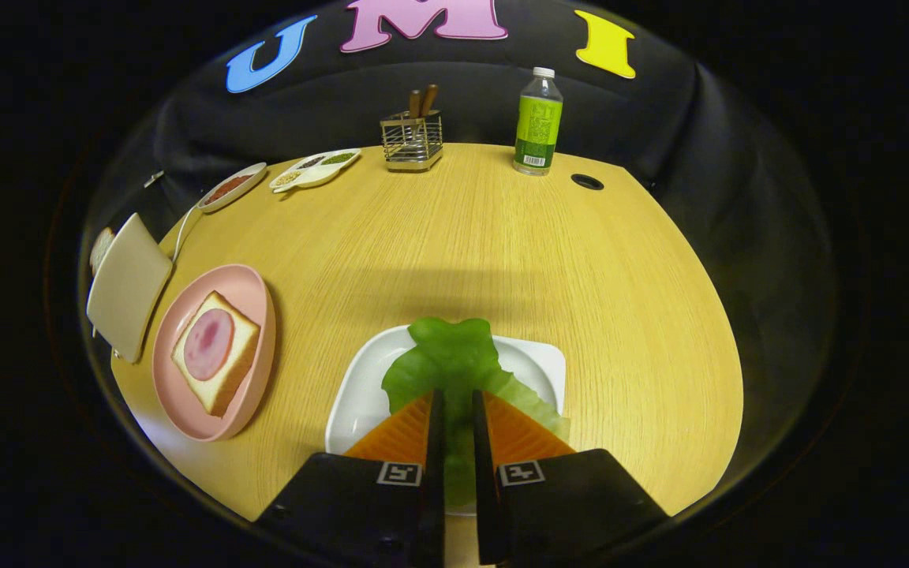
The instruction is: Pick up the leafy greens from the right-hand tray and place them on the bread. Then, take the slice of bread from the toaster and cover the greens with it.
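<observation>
A green lettuce leaf (454, 359) lies over the white square tray (360, 394) just ahead of my fingers. My gripper (455, 401) is shut on the leaf's near part, with the leaf pinched in the narrow gap between both fingers. Its far end curls over the tray's back rim. To the left stands a pink plate (253, 296) holding a bread slice (222, 371) with a round of ham (207, 343) on top. Further left is the toaster (127, 284), with another bread slice (101, 248) poking out of its far side.
At the back of the wooden table (502, 252) stand a wire utensil holder (412, 140), a green bottle (538, 122), a small oval dish (232, 187) and a divided seasoning dish (316, 167). A cable hole (587, 182) lies near the bottle.
</observation>
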Demonstrator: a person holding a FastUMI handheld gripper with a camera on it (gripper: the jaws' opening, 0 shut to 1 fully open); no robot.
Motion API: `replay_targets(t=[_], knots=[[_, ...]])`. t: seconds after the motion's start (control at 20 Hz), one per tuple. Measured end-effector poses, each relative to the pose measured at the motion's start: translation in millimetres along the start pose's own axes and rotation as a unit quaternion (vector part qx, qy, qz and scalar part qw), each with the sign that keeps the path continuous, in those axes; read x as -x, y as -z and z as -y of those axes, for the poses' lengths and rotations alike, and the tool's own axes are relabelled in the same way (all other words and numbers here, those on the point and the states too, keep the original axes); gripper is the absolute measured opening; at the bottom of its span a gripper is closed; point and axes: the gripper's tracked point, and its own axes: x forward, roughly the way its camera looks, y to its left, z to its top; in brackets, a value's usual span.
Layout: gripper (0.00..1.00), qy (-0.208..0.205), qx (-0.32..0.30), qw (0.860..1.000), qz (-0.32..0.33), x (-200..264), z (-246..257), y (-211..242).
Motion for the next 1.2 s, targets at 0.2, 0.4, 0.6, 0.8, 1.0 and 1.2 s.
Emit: replay_targets(t=[0.2, 0.4, 0.6, 0.8, 1.0, 1.2], knots=[[0.06, 0.006, -0.013, 1.0, -0.009, 3.0, -3.3, 0.2], [0.06, 0.018, -0.023, 1.0, 0.002, 20.9, -2.5, -13.6], [0.06, 0.027, -0.009, 0.999, 0.019, 51.8, -9.1, -30.8], [0.06, 0.029, 0.001, 0.999, 0.039, 79.5, -29.0, -50.6], [0.06, 0.019, 0.018, 0.998, 0.06, 99.3, -64.4, -71.0], [0.06, -0.003, 0.027, 0.997, 0.068, 103.9, -107.4, -80.2]])
